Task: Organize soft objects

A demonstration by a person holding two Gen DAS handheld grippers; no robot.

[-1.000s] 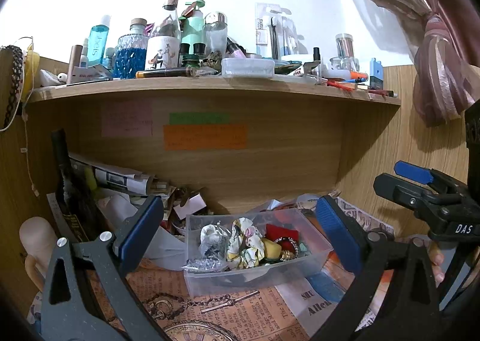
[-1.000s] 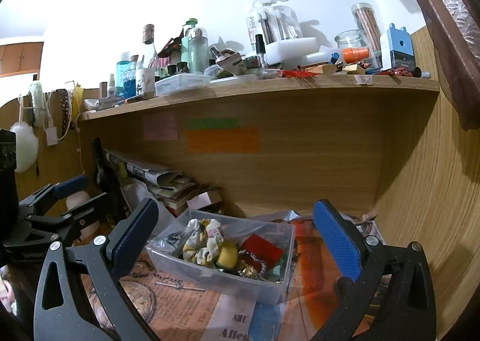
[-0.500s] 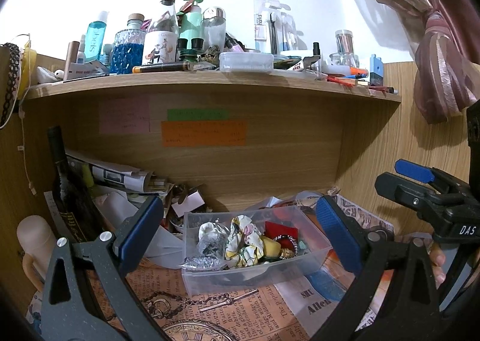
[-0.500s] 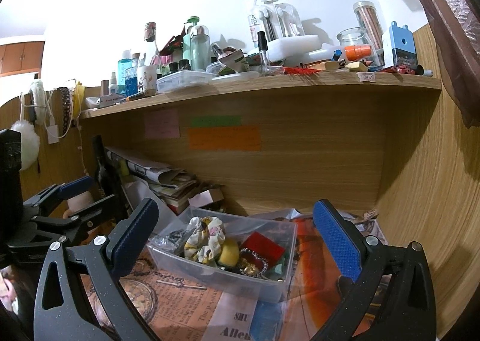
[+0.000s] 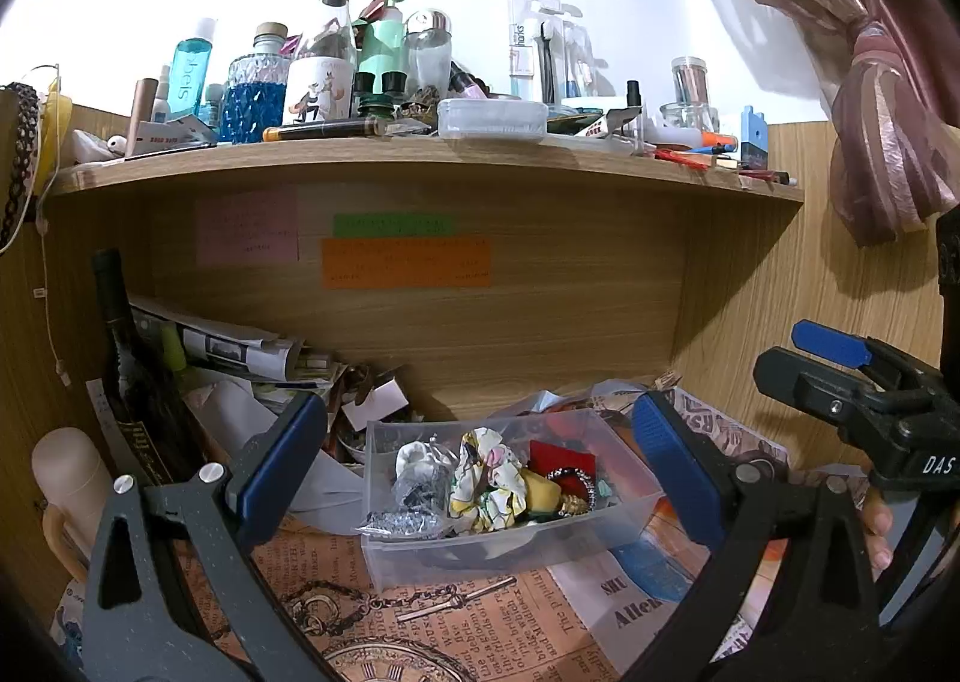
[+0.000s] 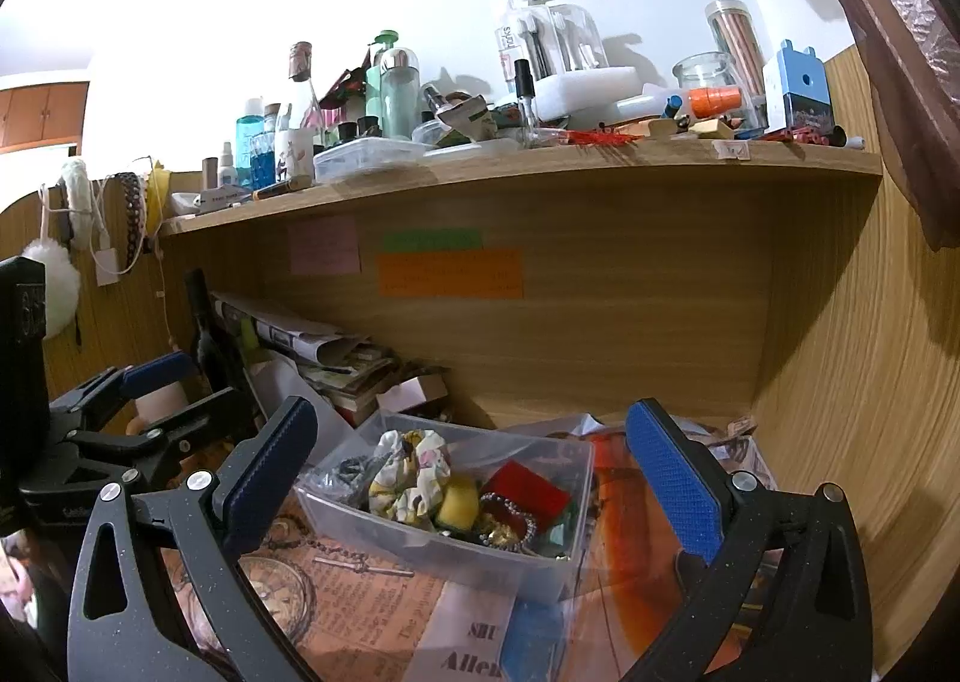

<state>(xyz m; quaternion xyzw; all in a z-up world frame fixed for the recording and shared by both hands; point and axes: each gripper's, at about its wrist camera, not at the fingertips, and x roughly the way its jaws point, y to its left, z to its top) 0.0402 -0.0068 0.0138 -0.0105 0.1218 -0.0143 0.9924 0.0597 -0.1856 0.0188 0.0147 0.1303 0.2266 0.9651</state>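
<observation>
A clear plastic box (image 5: 624, 502) (image 6: 432, 544) sits on newsprint under a wooden shelf. It holds a floral scrunchie (image 5: 483, 481) (image 6: 411, 475), a yellow soft piece (image 5: 540, 493) (image 6: 456, 505), a red item (image 5: 564, 457) (image 6: 525, 487), beads and silver bits. My left gripper (image 5: 480, 460) is open and empty, framing the box from in front. My right gripper (image 6: 474, 472) is open and empty, also in front of the box. Each gripper shows in the other's view: the right one (image 5: 840, 376) and the left one (image 6: 150, 400).
The upper shelf (image 5: 420, 153) is crowded with bottles and jars. A dark wine bottle (image 5: 129, 376), stacked newspapers (image 5: 228, 346) and a beige flask (image 5: 66, 478) stand at the left. Wooden walls close in behind and on the right (image 6: 870, 382). A pocket-watch chain (image 5: 420, 601) lies before the box.
Both cameras have shifted slightly; the shelf sits a little higher in view. The box and its contents have not moved. Both grippers stay open.
</observation>
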